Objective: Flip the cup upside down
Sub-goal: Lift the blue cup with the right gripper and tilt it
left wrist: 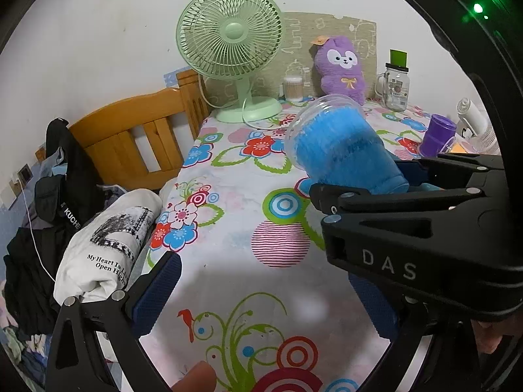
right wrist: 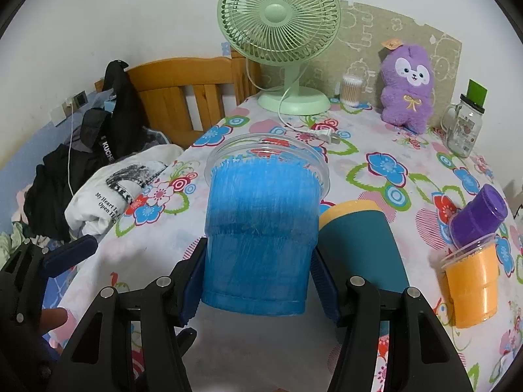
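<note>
A clear plastic cup painted blue (right wrist: 258, 228) is held between the two blue pads of my right gripper (right wrist: 256, 277), gripped near its base and lifted off the flowered tablecloth (right wrist: 376, 176). Its open rim points away from the camera and slightly up. In the left wrist view the same cup (left wrist: 343, 147) is tilted with its rim up and left, in the right gripper (left wrist: 405, 179). My left gripper (left wrist: 264, 290) is open and empty, low over the near table, to the left of the cup.
A teal cup with a yellow rim (right wrist: 359, 238) lies beside the blue cup. An orange cup (right wrist: 470, 281) with a purple cup (right wrist: 480, 215) stands right. A green fan (right wrist: 281, 32), purple plush (right wrist: 408, 88), glass jar (right wrist: 464, 127) and cotton swabs (right wrist: 351, 89) stand behind. Clothes (right wrist: 108, 183) lie left.
</note>
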`<state>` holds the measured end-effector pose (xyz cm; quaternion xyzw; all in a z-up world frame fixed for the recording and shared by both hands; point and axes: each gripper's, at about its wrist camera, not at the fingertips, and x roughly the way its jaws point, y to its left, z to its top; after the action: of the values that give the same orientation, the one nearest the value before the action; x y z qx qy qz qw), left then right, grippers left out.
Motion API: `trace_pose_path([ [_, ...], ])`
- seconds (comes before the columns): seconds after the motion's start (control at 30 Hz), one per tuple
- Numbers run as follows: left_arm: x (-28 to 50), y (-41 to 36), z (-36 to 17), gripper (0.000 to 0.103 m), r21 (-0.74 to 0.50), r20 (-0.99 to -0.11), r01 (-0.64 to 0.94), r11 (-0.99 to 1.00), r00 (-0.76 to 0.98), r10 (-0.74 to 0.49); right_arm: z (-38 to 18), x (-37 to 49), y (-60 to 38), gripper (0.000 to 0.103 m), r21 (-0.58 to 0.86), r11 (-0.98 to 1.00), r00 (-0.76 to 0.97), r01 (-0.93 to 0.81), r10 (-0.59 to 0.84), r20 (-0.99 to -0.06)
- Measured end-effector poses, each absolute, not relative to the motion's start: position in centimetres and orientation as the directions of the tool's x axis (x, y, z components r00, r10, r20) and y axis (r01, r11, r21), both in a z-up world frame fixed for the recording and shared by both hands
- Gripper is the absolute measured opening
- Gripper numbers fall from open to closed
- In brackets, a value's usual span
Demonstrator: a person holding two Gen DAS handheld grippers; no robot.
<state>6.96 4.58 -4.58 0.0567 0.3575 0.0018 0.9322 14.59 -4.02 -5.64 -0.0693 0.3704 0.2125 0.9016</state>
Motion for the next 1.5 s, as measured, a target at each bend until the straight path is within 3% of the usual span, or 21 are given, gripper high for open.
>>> trace_pose_path([
  [1.5, 1.4, -1.2, -5.2, 0.103, 0.098, -0.673, 0.091, 0.991, 0.739, -0.001, -5.4, 8.5, -10.2, 0.062, 0.026, 0.912, 0.656, -0.409, 0.313, -0.687],
])
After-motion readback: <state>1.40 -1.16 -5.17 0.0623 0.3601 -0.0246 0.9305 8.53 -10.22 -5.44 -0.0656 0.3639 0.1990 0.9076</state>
